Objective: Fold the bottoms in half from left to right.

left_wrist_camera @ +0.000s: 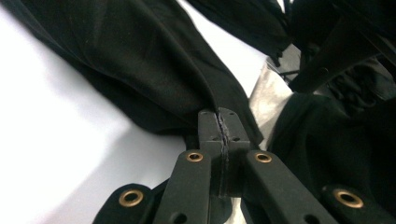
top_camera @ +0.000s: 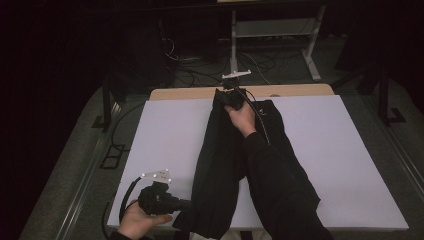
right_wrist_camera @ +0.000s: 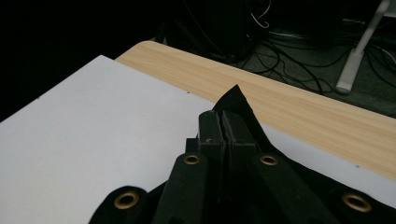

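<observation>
While both grippers pinch the black garment [top_camera: 225, 165], it lies stretched lengthwise down the middle of the white board [top_camera: 165, 130], from the far edge to the near edge.

Left gripper [top_camera: 175, 204]: at the near edge, jaws together on a fold of the cloth; in the left gripper view the fabric runs straight out of the closed tips [left_wrist_camera: 219, 126]. Right gripper [top_camera: 231, 97]: at the far end, jaws pressed together on a pointed corner of the cloth [right_wrist_camera: 235, 100], which sticks up just past the tips, close to the wooden strip of table [right_wrist_camera: 299, 109] beyond the board.

Risks, as judged:
1. Far grip holds only a small corner. A harder pull from either hand could slide it out, since the weave looks smooth.
2. Near grip bunches several layers; uneven tension there may twist the garment or set in creases.
3. The person's right sleeve [top_camera: 280, 185] lies over the cloth and could drag it sideways when the arm moves.
4. The near end already hangs past the board edge, so slack could let it slip off.

Materials: garment is matte black, soft, with long draping folds and a visible seam ridge. Board is flat, matte white, rectangular. Jaws are hard black plastic with brass-coloured rivets. 1 grey plate [top_camera: 156, 175] tops the left gripper.
</observation>
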The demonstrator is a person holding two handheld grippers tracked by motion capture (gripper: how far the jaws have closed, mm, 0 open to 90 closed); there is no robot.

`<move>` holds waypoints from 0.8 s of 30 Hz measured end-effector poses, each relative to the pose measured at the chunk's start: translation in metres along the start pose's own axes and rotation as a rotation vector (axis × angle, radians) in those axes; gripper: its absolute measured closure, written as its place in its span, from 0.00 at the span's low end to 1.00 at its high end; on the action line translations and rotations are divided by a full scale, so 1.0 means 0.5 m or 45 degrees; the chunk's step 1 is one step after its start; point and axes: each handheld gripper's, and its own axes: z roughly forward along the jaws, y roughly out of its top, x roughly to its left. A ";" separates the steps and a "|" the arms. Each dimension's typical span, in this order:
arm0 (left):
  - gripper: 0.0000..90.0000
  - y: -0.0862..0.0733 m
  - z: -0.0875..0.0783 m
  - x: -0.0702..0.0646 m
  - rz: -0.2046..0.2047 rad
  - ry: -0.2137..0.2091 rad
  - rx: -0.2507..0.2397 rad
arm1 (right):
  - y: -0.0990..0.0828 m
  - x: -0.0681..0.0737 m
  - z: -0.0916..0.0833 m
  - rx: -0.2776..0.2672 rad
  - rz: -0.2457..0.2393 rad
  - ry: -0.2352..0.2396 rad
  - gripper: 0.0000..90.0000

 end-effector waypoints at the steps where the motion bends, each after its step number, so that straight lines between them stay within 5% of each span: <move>1: 0.99 0.002 0.003 -0.004 0.007 -0.007 0.002 | 0.001 -0.003 -0.003 0.004 -0.006 -0.006 0.96; 24: 0.99 0.075 0.045 -0.053 0.106 -0.162 -0.004 | -0.001 -0.082 -0.061 0.021 0.055 -0.053 0.96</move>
